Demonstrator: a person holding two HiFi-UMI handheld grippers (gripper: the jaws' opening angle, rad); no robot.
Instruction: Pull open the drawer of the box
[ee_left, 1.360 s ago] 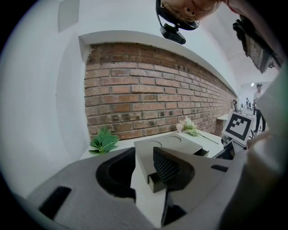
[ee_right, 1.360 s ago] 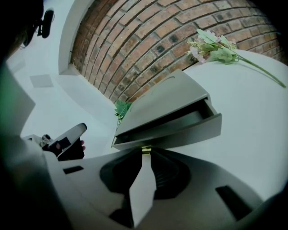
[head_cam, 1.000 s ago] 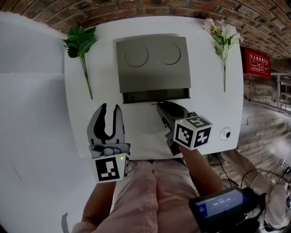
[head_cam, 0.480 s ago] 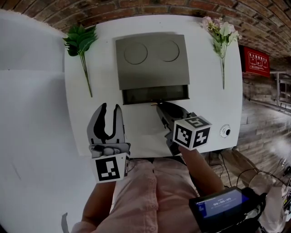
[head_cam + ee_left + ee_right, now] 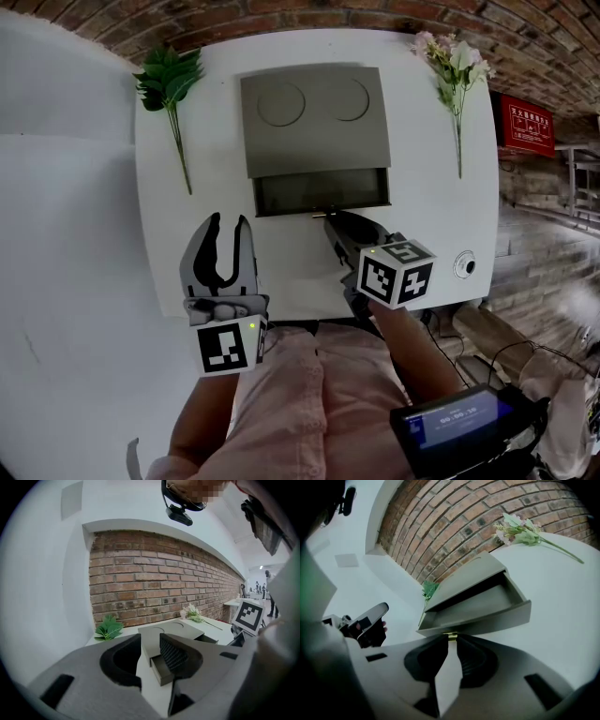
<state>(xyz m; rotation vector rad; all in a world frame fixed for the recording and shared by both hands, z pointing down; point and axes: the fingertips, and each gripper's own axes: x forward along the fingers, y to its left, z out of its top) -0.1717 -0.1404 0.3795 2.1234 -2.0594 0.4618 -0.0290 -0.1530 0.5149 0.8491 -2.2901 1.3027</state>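
A grey box (image 5: 314,117) with two round recesses on top sits at the back middle of the white table (image 5: 431,216). Its drawer (image 5: 322,192) stands partly pulled out toward me and looks empty inside (image 5: 487,604). My right gripper (image 5: 329,218) is shut on the small brass knob (image 5: 450,636) at the middle of the drawer front. My left gripper (image 5: 228,225) hovers open to the left of the drawer, above the table, with nothing between its fingers. From the left gripper view the box (image 5: 171,631) and its drawer (image 5: 161,668) show between the spread jaws.
A green leafy sprig (image 5: 169,89) lies at the table's left, a pink flower sprig (image 5: 457,75) at its right. A small round fitting (image 5: 465,265) sits near the front right corner. A brick wall (image 5: 154,583) runs behind the table. A screen device (image 5: 450,422) rides on the right forearm.
The drawer has slid further out of the box, with the right gripper still on its knob. The left gripper has stayed where it was.
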